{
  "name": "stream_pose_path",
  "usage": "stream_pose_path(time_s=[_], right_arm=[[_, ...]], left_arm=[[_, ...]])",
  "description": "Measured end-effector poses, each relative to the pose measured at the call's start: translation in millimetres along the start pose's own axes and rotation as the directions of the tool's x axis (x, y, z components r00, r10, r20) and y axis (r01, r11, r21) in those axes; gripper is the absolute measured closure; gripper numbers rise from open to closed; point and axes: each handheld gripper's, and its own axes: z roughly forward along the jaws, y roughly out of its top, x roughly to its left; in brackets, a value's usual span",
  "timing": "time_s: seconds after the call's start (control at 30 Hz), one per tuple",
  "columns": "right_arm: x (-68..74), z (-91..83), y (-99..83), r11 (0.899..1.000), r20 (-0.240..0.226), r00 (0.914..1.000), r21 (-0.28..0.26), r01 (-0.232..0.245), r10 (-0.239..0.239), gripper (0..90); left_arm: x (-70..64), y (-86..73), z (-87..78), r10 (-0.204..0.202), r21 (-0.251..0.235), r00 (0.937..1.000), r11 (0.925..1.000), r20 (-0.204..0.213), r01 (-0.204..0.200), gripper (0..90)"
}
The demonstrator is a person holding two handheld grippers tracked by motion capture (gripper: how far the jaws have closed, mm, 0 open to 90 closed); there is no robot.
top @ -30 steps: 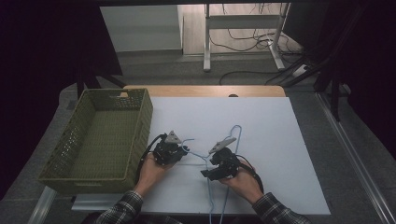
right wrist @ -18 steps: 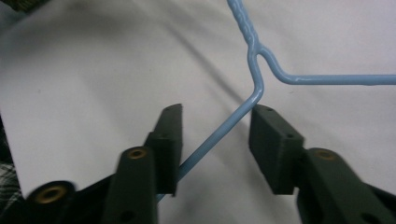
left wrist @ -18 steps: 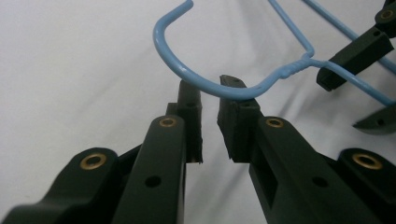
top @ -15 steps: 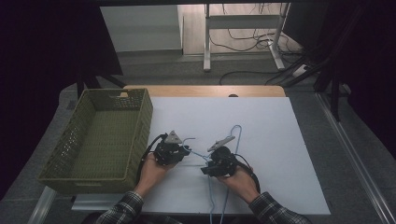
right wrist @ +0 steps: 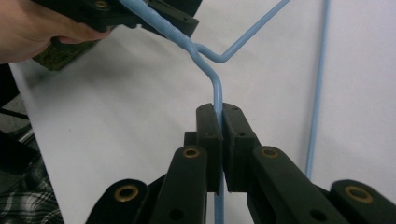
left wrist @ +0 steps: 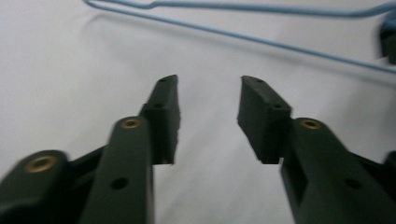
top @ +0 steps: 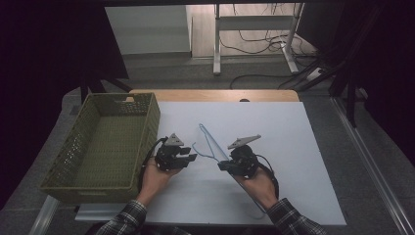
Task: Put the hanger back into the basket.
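Right tongs [right wrist: 218,140] clamped on blue hanger [top: 210,142], lifted since before | left tongs [left wrist: 208,116] apart, released | handover done at frame centre

- The left gripper [top: 192,157] now sits apart from the hanger [top: 211,142], jaws spread.
- The hanger's hook end rises toward frame centre, clamped by the right gripper [top: 222,165].
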Motion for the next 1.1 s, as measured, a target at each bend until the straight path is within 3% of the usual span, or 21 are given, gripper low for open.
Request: stream_pose_path(time_s=[0.1,0.2,0.23,0.33,0.43,0.5,0.53,0.67,0.7,0.73,0.83,0.87,0.93,1.0,1.07,1.1], right_arm=[[-1.0,-4.0,1.3,1.0,-0.005,1.0,-0.012,-0.006,0.006,86.5],[-1.8,-6.0,2.6,1.0,-0.018,0.9998,-0.019,-0.012,0.012,86.5],[-1.8,-6.1,2.9,1.0,-0.022,0.9997,-0.021,-0.013,0.013,86.5],[-0.8,-6.1,3.5,1.0,-0.026,0.9996,-0.023,-0.008,0.007,86.5],[-0.1,-6.2,3.4,1.0,-0.033,0.9995,-0.018,-0.005,0.004,86.4],[-0.1,-5.9,3.3,1.0,-0.036,0.9994,-0.017,-0.004,0.004,86.3],[-0.5,-5.8,3.8,1.0,-0.041,0.9991,-0.018,-0.012,0.011,86.2],[-2.2,-6.2,4.8,1.0,-0.045,0.999,-0.021,-0.009,0.008,84.5],[-2.0,-9.3,5.3,0.999,-0.029,0.9996,-0.033,-0.003,0.002,78.4],[-0.9,-12.5,6.2,0.999,0.005,0.9999,-0.041,0.012,-0.011,72.1],[4.3,-22.2,9.1,0.997,0.077,0.9957,-0.051,0.056,-0.052,65.1],[6.9,-25.1,10.0,0.996,0.092,0.9932,-0.054,0.077,-0.071,65.3],[13.9,-27.0,12.0,0.991,0.163,0.9786,-0.031,0.132,-0.125,69.2],[17.5,-25.1,12.7,0.985,0.199,0.9659,-0.008,0.17,-0.165,76.6],[19.5,-23.5,12.3,0.982,0.216,0.9586,0.0,0.19,-0.186,84.8],[19.2,-24.3,11.9,0.983,0.213,0.9604,-0.006,0.185,-0.179,85.4]], left_arm=[[-10.1,8.8,-10.8,0.047,-0.079,0.9929,0.9961,0.109,-0.039,45.2],[-25.1,15.1,-12.5,0.108,-0.131,0.974,0.988,0.199,-0.083,39.3],[-30.4,16.8,-11.1,0.128,-0.14,0.9697,0.9851,0.208,-0.1,38.6],[-40.3,21.7,-6.4,0.169,-0.139,0.9707,0.9795,0.171,-0.146,46.4],[-40.9,23.4,-6.3,0.165,-0.178,0.9738,0.9744,0.156,-0.137,58.1],[-42.2,25.0,-7.1,0.18,-0.188,0.97,0.9708,0.163,-0.149,67.8],[-44.6,25.8,-7.5,0.192,-0.19,0.969,0.9685,0.155,-0.161,77.6],[-54.5,32.5,-11.5,0.219,-0.171,0.9729,0.9639,0.074,-0.204,84.5],[-54.5,32.5,-11.5,0.219,-0.171,0.9729,0.9639,0.074,-0.204,85.5],[-54.7,37.4,-13.6,0.195,-0.168,0.978,0.9691,0.074,-0.181,85.5],[-57.1,45.8,-15.7,0.191,-0.16,0.9801,0.9704,0.052,-0.181,85.6],[-58.7,48.9,-15.8,0.195,-0.152,0.98,0.9707,0.042,-0.186,85.6],[-60.8,53.0,-15.8,0.197,-0.145,0.9797,0.971,0.036,-0.19,85.6],[-64.4,56.6,-16.0,0.199,-0.154,0.9792,0.9695,0.04,-0.191,85.5],[-67.5,59.2,-17.2,0.21,-0.159,0.9768,0.9667,0.043,-0.201,84.8],[-67.1,59.7,-17.9,0.214,-0.16,0.9755,0.9658,0.05,-0.204,84.3]])
